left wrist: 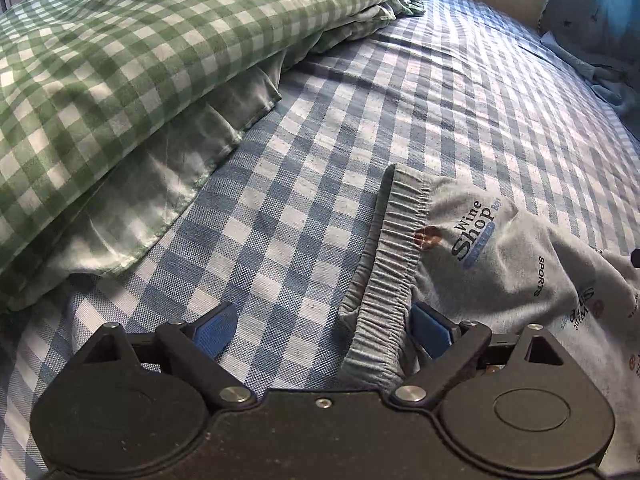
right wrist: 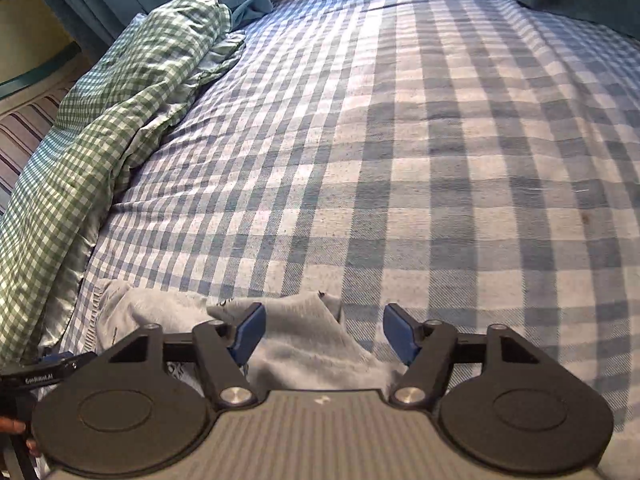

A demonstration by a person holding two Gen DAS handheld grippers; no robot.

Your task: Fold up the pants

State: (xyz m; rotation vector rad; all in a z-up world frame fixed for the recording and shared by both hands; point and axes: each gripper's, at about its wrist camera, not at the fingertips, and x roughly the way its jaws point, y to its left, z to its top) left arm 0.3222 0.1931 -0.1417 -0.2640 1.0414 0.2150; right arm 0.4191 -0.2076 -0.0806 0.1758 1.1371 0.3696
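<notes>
1. Looking down your left gripper, you have the jaws spread wide, with nothing pinched; its blue pads are clear of the cloth or only just beside it.
2. The grey pants lie on the blue checked bedspread, their elastic waistband running between the two left fingers, nearer the right-hand one.
3. The printed leg fabric spreads away to the right of that gripper, out past the frame edge.
4. A green checked pillow sits well apart from the pants, up and to the left.
5. Your right gripper stands partly open, with no earlier view given to compare; a rumpled grey fold of the pants lies between its fingers.
6. That fold touches the left-hand pad, while the other pad stands off over bare bedspread, so nothing is clamped.
7. More of the pants bunches to the left of the right gripper, toward the left gripper at the frame edge.
</notes>
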